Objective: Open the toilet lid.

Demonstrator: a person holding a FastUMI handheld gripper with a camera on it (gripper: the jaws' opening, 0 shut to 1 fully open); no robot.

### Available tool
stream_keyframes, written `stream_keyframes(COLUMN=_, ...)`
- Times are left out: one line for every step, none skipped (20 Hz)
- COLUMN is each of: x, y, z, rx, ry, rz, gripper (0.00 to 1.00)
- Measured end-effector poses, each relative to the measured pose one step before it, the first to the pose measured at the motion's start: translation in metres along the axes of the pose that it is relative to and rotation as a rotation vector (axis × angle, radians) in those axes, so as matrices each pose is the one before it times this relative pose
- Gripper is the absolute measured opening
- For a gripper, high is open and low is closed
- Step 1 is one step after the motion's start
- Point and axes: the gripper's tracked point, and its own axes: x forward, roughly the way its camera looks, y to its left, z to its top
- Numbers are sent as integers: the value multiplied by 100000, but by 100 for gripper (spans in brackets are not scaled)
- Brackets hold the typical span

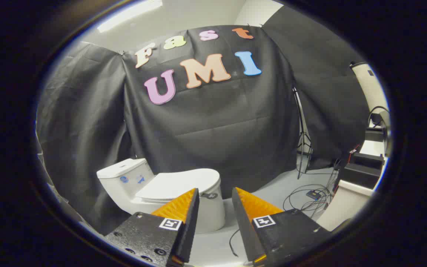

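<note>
Toilet (139, 193) is seen standing on the floor (272, 193) against the black cloth wall, just beyond the gripper (215, 194). Its lid (178, 183) is down, lying flat over the bowl, with the cistern (122, 174) behind it at the far left. The gripper's fingers are parted with nothing between them; neither finger touches the toilet, and the lid's front edge is partly hidden behind the left finger.

Handling: the lid is judged to be rigid, smooth plastic, light to moderate in weight, hinged at the cistern side and likely slippery under a pinch. The free front rim, farthest from the hinge, is judged the best place to take hold or to hook from beneath; a lift there would swing it up toward the cistern.

Surroundings: loose cables (310, 198) lie on the floor to the right of the toilet, a stand (302, 148) rises by the cloth, and dark boxes (360, 170) sit at the right edge of the floor. None is seen between fingers and lid; the approach is judged unobstructed.
</note>
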Motion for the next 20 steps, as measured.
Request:
stream_keyframes(x=50, y=-88, z=-69, rx=71, ry=446, rz=-278, gripper=55)
stream_keyframes(x=121, y=-118, z=-200, rx=100, ry=662, rz=-425, gripper=54)
stream_keyframes(x=61, y=-75, z=-97, rx=128, ry=524, rz=-157, gripper=53)
stream_keyframes(x=5, y=-40, z=-89, rx=323, ry=224, rz=16, gripper=52)
stream_keyframes(x=115, y=-61, z=0, rx=377, ry=-78, rz=-49, gripper=51)
stream_keyframes(x=-33, y=-119, z=18, rx=171, ry=-4, rz=-156, gripper=50)
stream_keyframes(x=-34, y=-57, z=-3, rx=251, ry=-4, rz=-110, gripper=50)
stream_keyframes(x=114, y=-39, z=34, rx=254, ry=17, rz=54, gripper=50)
stream_keyframes(x=10, y=-55, z=-25, rx=199, ry=132, rz=-93, gripper=50)
stream_keyframes(x=48, y=2, z=-63, rx=95, ry=145, rz=-3, gripper=50)
stream_keyframes(x=-4, y=-14, z=17, rx=27, ry=146, rz=33, gripper=50)
stream_keyframes(x=-72, y=3, z=-81, rx=-33, ry=-24, rz=14, gripper=50)
stream_keyframes(x=-66, y=16, z=58, rx=3, ry=-119, rz=20, gripper=50)
stream_keyframes(x=94, y=-51, z=-4, rx=44, ry=-80, rz=-8, gripper=50)
stream_keyframes(x=-19, y=-49, z=58, rx=122, ry=-83, rz=-8, gripper=50)
stream_keyframes(x=29, y=-30, z=57, rx=107, ry=-65, rz=-37, gripper=50)
stream_keyframes(x=3, y=-6, z=-1, rx=127, ry=2, rz=-61, gripper=50)
stream_keyframes(x=-23, y=-23, z=-128, rx=96, ry=18, rz=-34, gripper=50)
stream_keyframes(x=12, y=6, z=3, rx=102, ry=19, rz=-23, gripper=50)
stream_keyframes(x=-30, y=0, z=-5, rx=-3, ry=20, rz=-47, gripper=50)
